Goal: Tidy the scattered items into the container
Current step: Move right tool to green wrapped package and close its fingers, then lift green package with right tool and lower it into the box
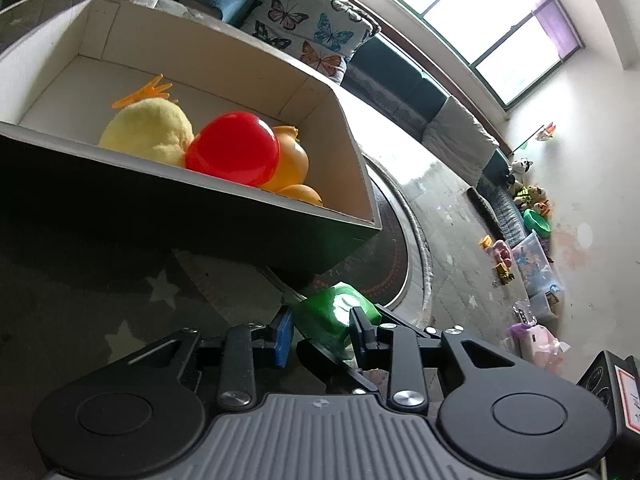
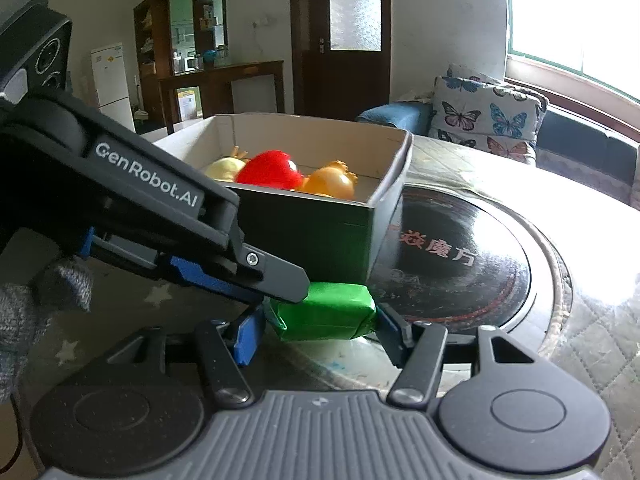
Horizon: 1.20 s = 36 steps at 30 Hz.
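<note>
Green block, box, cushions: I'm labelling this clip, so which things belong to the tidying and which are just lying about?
Job:
green block
box
yellow plush
red ball
orange toy

Lying about:
butterfly cushion
floor toys
fridge

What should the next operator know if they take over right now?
Left tool: jaws around the green block, from its side; full grip unclear.
Right tool: jaws at both ends of the same block, looks closed on it.
Block sits on the table just outside the box.
Done: yellow plush, red ball and orange toys are in the box.
Left: lift the block in.
</note>
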Each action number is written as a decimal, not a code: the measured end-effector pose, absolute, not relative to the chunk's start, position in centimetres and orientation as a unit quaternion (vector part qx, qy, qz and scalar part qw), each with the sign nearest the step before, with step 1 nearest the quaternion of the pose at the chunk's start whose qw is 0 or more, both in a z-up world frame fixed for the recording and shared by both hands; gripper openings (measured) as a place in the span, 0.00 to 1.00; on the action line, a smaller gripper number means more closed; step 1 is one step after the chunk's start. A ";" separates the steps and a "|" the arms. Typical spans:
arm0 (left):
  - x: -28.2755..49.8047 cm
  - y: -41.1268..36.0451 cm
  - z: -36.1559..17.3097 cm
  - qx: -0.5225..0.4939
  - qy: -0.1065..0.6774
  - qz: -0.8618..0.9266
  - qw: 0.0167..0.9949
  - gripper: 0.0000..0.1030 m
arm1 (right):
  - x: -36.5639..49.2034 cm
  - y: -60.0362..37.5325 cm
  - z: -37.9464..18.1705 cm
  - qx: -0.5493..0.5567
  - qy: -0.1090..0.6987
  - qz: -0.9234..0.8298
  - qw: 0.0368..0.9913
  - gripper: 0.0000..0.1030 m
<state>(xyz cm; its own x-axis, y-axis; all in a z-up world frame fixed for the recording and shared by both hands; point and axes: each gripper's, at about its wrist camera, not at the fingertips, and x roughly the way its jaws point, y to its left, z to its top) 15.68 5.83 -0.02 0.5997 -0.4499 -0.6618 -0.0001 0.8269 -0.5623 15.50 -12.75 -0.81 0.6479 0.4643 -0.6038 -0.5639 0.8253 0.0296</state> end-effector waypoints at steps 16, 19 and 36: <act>11.4 10.0 4.9 -0.261 0.351 -0.116 0.892 0.28 | 13.0 -8.3 4.2 -0.101 0.247 0.327 0.907 0.58; 11.5 11.4 5.7 -0.267 0.335 -0.108 0.897 0.28 | 13.8 -6.6 5.2 -0.104 0.233 0.334 0.907 0.58; 17.2 17.8 5.5 -0.279 0.325 -0.056 0.902 0.28 | 19.7 1.2 4.3 -0.106 0.230 0.348 0.903 0.58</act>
<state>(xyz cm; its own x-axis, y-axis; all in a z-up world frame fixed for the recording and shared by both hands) 17.22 17.77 5.45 0.7829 -0.2818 -0.5546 -0.0806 0.8380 -0.5396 19.75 1.17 4.27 0.6517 0.5796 -0.4893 -0.6774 0.7350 -0.0316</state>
